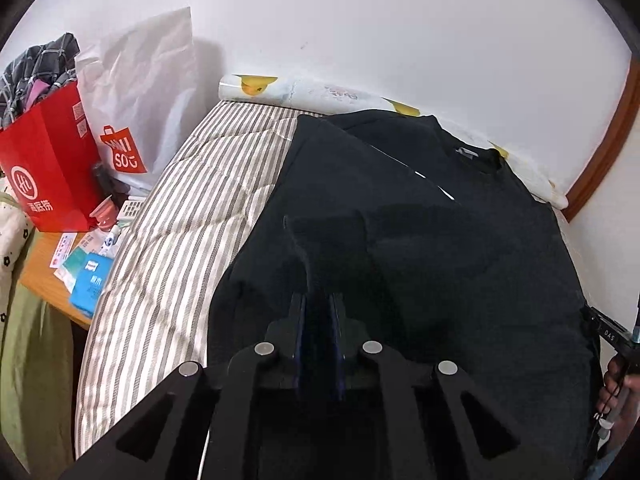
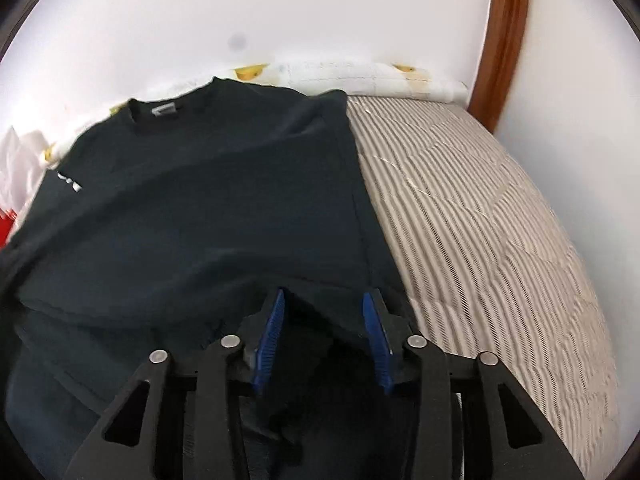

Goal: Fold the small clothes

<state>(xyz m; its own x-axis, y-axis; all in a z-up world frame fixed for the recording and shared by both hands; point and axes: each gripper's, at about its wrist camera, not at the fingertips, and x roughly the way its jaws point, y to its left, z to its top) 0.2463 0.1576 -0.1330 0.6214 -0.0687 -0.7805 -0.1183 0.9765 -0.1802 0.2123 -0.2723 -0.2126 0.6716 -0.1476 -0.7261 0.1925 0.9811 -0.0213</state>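
black t-shirt (image 1: 420,220) lay on the striped bed (image 1: 168,232); left gripper (image 1: 318,320) jaws clamped its fabric, right gripper (image 2: 324,320) jaws apart.

The room is evenly bright, with soft light off the white wall (image 1: 400,20). The dark shirt (image 1: 420,240) swallows detail, so shadows on it are hard to read. Fisheye bends everything toward black corners. The right view looks motion-smeared, perhaps, on the striped bed (image 2: 500,240) at 3 o'clock.

Left tool (image 1: 319,304) pinches dark shirt (image 1: 420,220) on striped bed (image 1: 180,208).
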